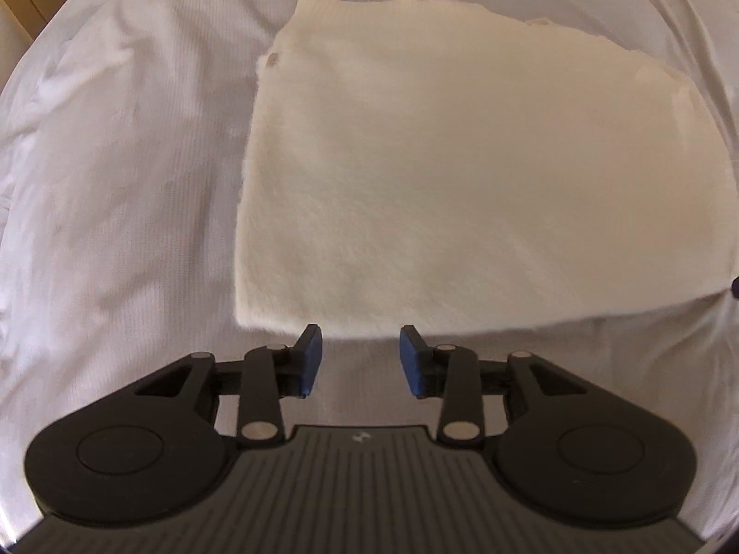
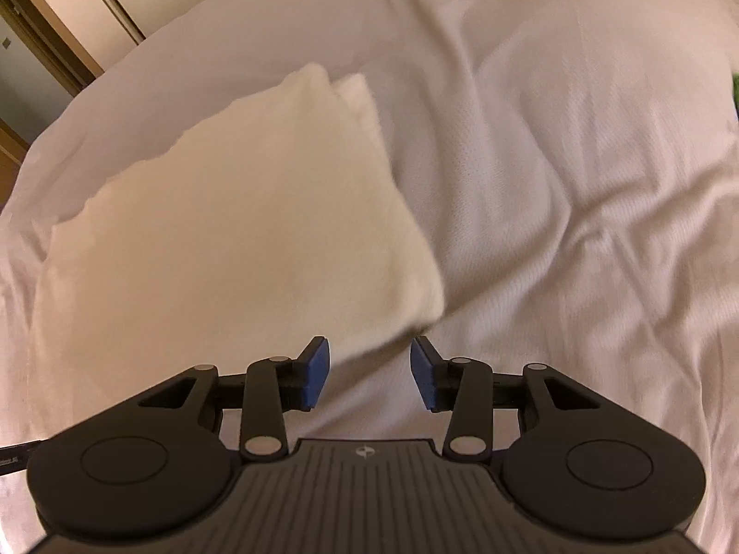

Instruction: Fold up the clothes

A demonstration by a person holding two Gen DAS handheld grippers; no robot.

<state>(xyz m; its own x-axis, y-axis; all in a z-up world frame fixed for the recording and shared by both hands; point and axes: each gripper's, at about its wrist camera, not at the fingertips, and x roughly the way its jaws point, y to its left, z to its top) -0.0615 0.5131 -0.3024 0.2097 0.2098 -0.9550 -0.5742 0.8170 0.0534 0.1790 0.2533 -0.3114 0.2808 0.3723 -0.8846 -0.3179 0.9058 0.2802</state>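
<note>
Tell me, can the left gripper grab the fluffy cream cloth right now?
Probably yes. The left gripper has open, empty jaws just short of the cream cloth's near edge, with nothing between.

Two steep wrist views (shared garment (image 1: 462, 175))

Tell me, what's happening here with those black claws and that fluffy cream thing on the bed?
Someone is folding clothes with a handheld claw in each hand. A cream fleece garment lies folded into a rough square on a white bedsheet. The left claw and the right claw both hover at its near edge, jaws open, with nothing held between their blue pads. The person is out of view.
</note>
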